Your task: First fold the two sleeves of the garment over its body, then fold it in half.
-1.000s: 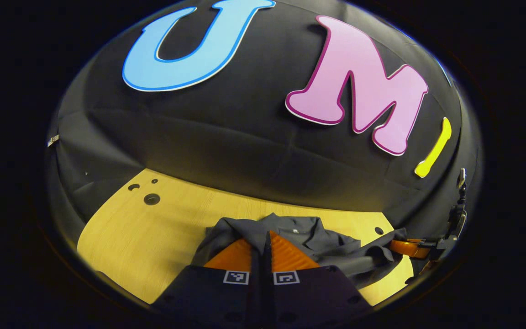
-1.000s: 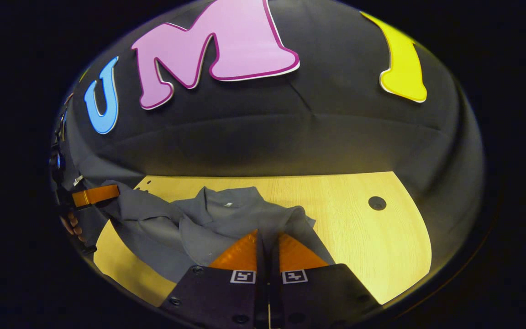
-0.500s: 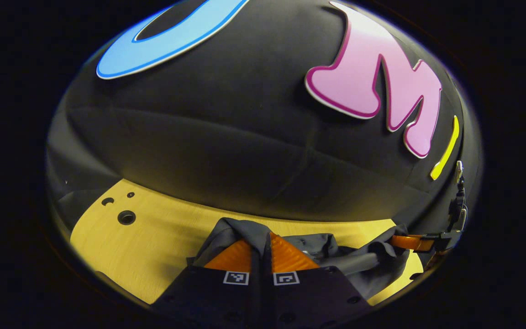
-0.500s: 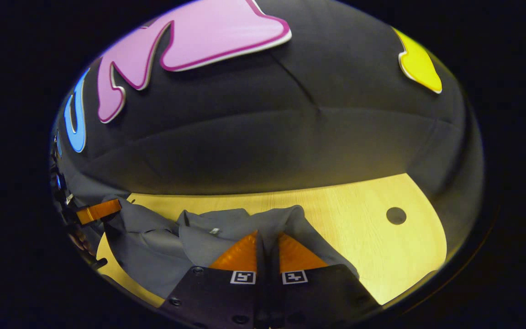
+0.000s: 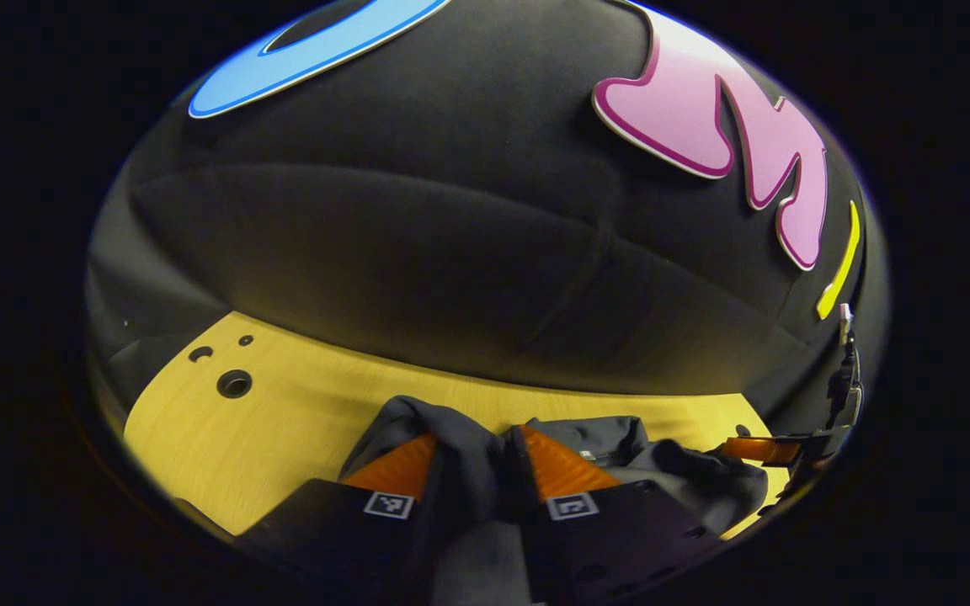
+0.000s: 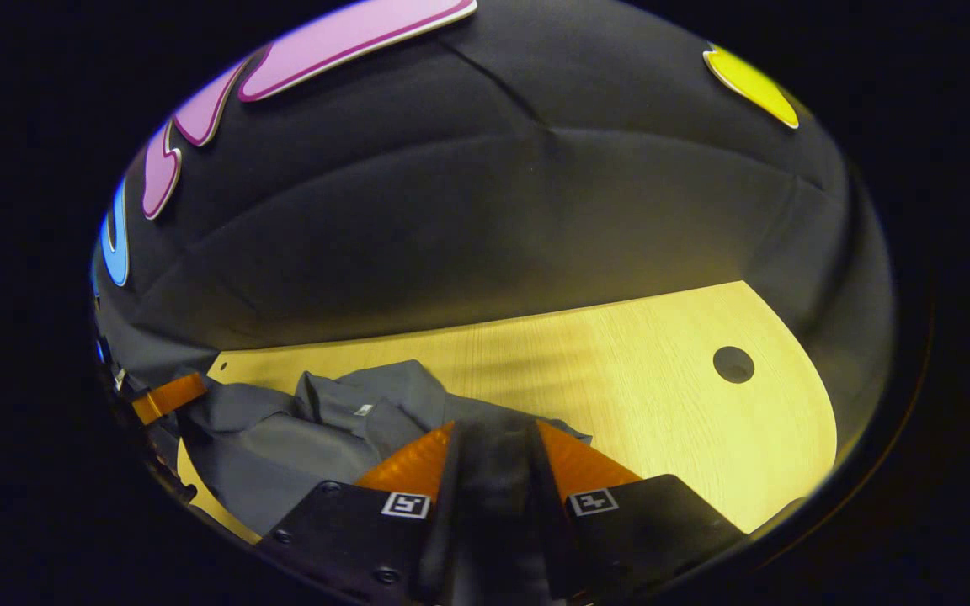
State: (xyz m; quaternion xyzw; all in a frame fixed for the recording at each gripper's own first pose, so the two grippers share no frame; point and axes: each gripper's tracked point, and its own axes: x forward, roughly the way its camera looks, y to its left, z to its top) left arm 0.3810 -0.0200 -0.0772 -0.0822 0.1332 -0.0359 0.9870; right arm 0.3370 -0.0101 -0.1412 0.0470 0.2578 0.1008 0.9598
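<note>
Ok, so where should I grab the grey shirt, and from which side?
Probably the bunched near edge. The open left claw and right claw each straddle a fold of the grey shirt there. Come in low over the table from the near side, since the cloth humps up between the fingers and the collar lies farther off.

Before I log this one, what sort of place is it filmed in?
Most likely a staged recording booth, not a home: a black cloth wall backs a bare light-wood table with round holes drilled through it, and a grey garment lies on it.
</note>
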